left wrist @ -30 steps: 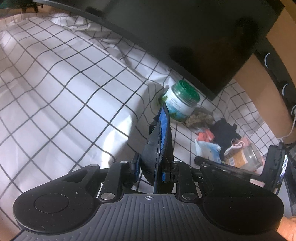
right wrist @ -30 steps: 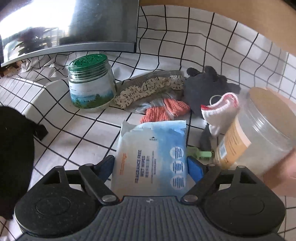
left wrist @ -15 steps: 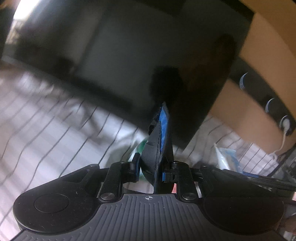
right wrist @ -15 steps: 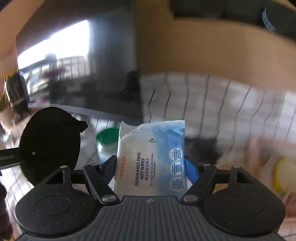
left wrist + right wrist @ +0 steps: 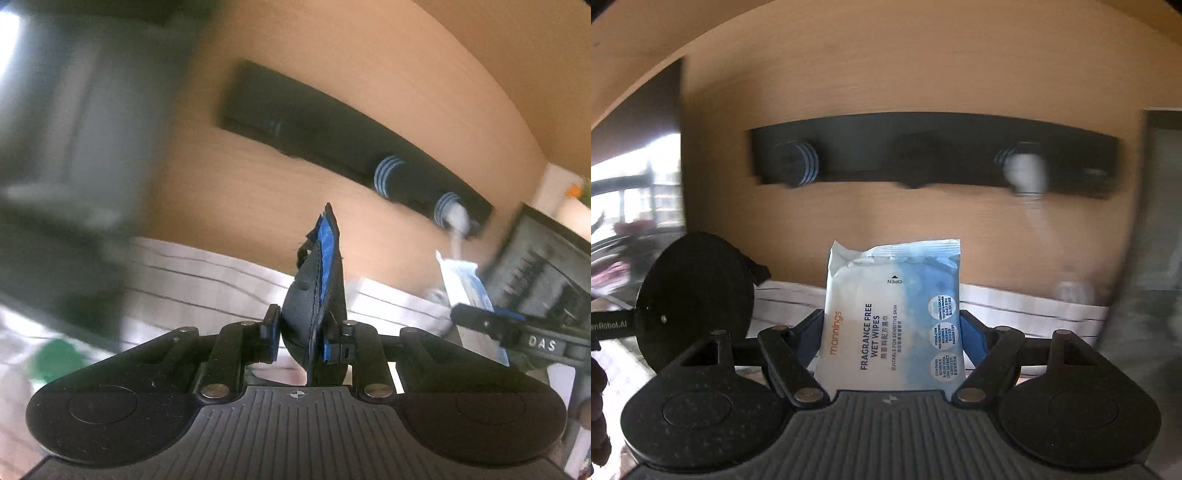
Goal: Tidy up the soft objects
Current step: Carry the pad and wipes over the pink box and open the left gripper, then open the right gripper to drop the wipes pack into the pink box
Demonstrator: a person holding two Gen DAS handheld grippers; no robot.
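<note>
While both tools are raised clear of the bench, a pack of wet wipes (image 5: 892, 321) is seen pinched upright between the blue pads of the right tool (image 5: 892, 334), its printed face turned to the camera. A flat, round black pouch (image 5: 314, 295) with a blue lining is clamped on edge in the narrowly set left tool (image 5: 301, 330), its pointed top standing above the fingers. From the right wrist view, the same pouch (image 5: 696, 301) is shown as a dark disc held just left of the wipes, well above the bench. A white cloth with a black grid (image 5: 207, 273) is visible covering the bench below both tools. Behind it, a tan wooden wall (image 5: 886, 74) is crossed by a long black rail (image 5: 934, 147) fitted with round knobs. Everything beyond the tools is blurred. A dark screen (image 5: 55, 129) is glimpsed at far left.
</note>
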